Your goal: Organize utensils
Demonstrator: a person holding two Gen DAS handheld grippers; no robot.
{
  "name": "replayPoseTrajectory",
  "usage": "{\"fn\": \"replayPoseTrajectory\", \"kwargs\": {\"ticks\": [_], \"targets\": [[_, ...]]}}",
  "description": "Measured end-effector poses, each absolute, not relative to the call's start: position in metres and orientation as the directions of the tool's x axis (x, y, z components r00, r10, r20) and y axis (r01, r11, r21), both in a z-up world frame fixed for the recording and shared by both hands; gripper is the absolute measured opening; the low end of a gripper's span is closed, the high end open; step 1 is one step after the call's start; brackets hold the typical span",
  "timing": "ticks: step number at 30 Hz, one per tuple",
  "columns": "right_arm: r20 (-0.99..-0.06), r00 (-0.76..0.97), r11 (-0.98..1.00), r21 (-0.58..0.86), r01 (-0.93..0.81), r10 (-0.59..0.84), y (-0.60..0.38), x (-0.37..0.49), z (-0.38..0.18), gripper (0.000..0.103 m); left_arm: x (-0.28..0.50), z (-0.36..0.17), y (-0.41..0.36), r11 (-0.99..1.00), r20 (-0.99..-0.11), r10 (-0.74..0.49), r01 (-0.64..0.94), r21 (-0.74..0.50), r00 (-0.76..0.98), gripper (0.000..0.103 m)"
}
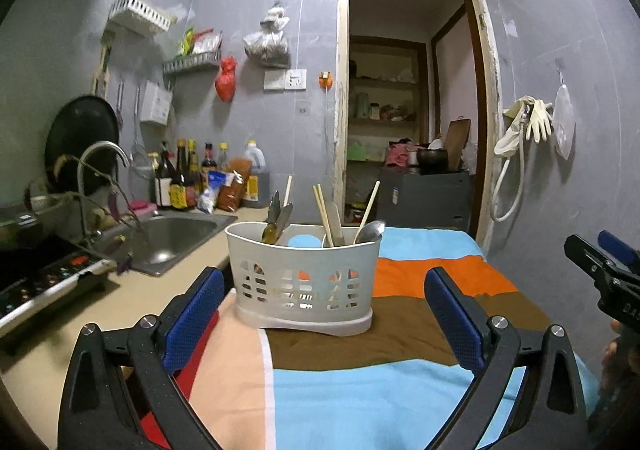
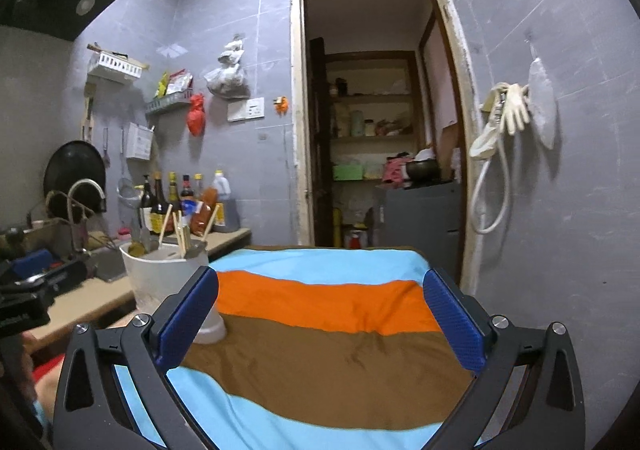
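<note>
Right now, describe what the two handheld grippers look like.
Both match. The left gripper has black angular plastic linkage arms with silver pivot bolts and triangular cutouts, ending in flat fingers faced with blue textured pads. The right gripper is built the same; white lettering on its black body shows in the left view, too blurred to read.

Grey tiled walls (image 2: 360,30) enclose a small kitchen. An open doorway (image 2: 372,110) with a chipped pale frame leads into a dim storeroom with shelves (image 2: 372,96). A steel sink (image 1: 176,238) and sauce bottles (image 1: 180,178) stand on the beige counter (image 1: 52,350); rubber gloves (image 1: 538,120) hang beside the door
</note>
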State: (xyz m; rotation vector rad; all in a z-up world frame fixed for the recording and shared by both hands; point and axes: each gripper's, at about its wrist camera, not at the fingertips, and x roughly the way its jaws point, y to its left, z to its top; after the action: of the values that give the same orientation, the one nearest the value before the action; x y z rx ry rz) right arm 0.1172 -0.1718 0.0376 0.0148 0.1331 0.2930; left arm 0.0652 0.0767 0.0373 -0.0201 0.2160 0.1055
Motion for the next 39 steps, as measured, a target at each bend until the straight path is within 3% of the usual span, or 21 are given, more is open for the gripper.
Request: {"fn": "replayPoseTrajectory", "kwargs": {"ticks": [13, 39], "targets": [[-0.103, 0.974, 0.979, -0.007, -0.202, 0.201, -0.184, 0.086, 0.026, 0.103, 0.047, 0.024, 0.06, 0.993, -0.22, 0.114, -0.113, 0.015, 0.969, 0.098], [-0.127, 0.973, 0.981, 0.003, -0.193, 0.192, -0.188, 0.087, 0.019, 0.103, 0.043, 0.019, 0.064, 0.992, -0.236, 0.124, -0.13, -0.007, 0.964, 0.098]]}}
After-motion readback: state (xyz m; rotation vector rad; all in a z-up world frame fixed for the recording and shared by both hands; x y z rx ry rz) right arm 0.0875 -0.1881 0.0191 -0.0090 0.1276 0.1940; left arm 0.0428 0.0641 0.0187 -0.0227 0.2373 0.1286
